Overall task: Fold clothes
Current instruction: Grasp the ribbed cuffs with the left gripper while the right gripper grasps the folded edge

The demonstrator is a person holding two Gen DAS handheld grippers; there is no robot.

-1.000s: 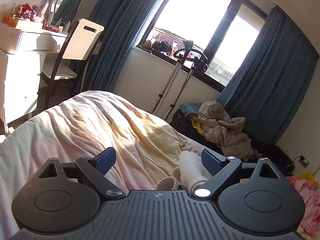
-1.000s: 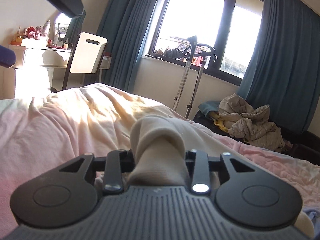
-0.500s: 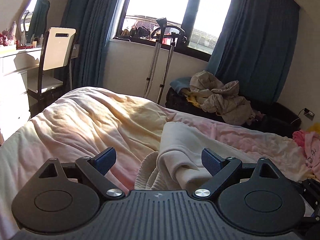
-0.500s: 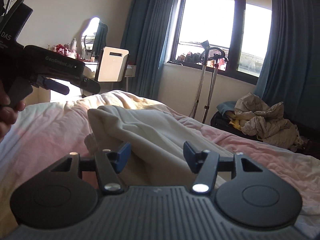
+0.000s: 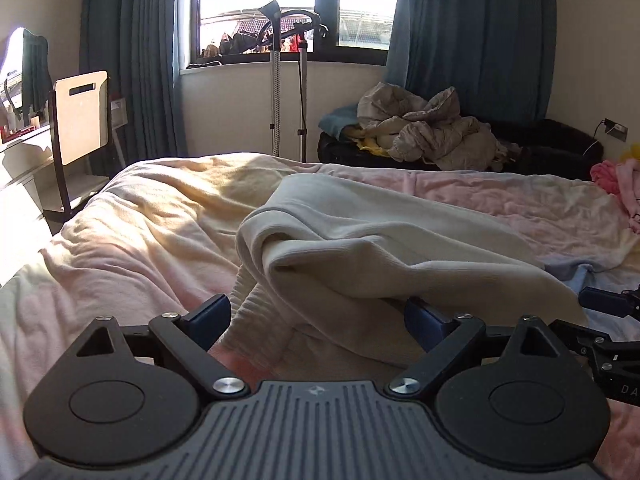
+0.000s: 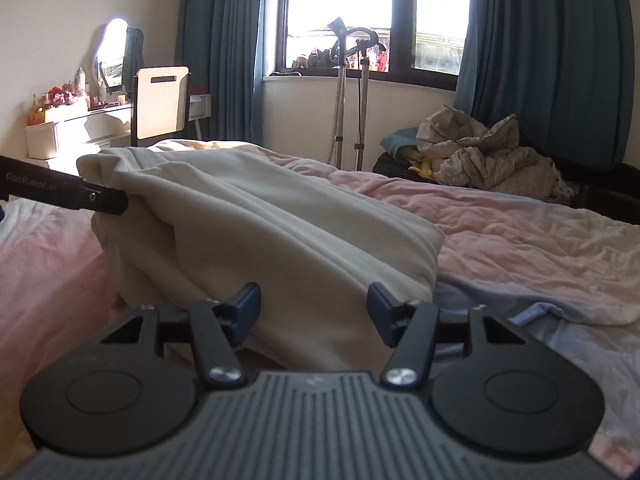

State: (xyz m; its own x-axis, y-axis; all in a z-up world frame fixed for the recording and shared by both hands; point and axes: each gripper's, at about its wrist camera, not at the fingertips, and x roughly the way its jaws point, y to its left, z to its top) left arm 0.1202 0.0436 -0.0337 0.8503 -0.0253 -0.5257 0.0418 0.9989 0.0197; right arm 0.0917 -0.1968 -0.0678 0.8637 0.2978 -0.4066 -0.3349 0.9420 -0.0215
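A cream garment [image 5: 360,240] lies folded over in a thick bundle on the bed; it also shows in the right wrist view [image 6: 256,232]. My left gripper [image 5: 318,318] is open, its blue pads on either side of the bundle's near edge, not closed on it. My right gripper [image 6: 314,306] is open too, with the garment's near end lying between its pads. The right gripper's fingers [image 5: 604,304] show at the right edge of the left view. The left gripper's arm [image 6: 68,194] reaches to the garment's far left corner in the right view.
The bed carries a rumpled pink and yellow cover [image 5: 152,220]. A chair [image 5: 80,120] and white desk stand at the left. Two crutches [image 5: 288,80] lean under the window. A pile of beige bedding [image 5: 428,132] lies on a dark seat. Pink clothes [image 5: 620,184] lie far right.
My right gripper was shut on the cream garment one second ago and has opened, leaving it on the bed. Both grippers have lowered and drawn back; the garment now lies spread in a folded bundle.
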